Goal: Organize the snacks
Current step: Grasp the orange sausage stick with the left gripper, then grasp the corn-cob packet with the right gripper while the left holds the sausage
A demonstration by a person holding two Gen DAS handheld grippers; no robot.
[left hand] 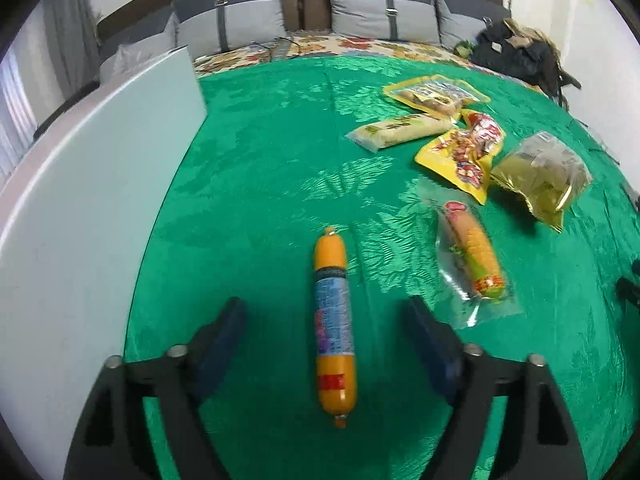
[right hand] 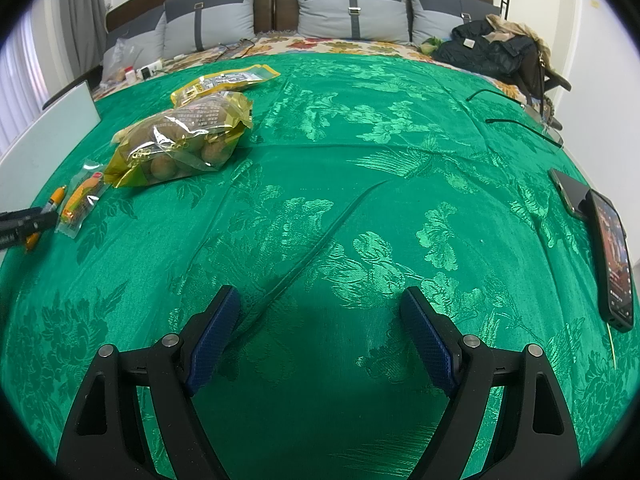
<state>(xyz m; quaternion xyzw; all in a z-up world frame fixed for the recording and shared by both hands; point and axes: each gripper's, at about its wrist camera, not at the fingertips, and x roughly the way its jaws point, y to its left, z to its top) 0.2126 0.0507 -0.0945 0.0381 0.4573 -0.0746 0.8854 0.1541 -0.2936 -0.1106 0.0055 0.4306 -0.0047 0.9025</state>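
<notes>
Left hand-held gripper (left hand: 324, 312): fingers spread wide, straddling the sausage stick, not touching it.
Sausage stick (left hand: 334, 328): orange, flat on the green cloth (left hand: 260, 168), lengthwise between the fingers.
Corn snack (left hand: 474, 256): clear wrapper, just right of the sausage stick.
Yellow packets (left hand: 466, 152): grouped farther out, overlapping.
Gold bag (left hand: 544, 172): right of the yellow packets.
White box (left hand: 80, 168): along the left edge.
Right hand-held gripper (right hand: 320, 308): fingers apart, nothing between them, over bare green cloth.
Phone (right hand: 612, 260): far right, on the cloth.
</notes>
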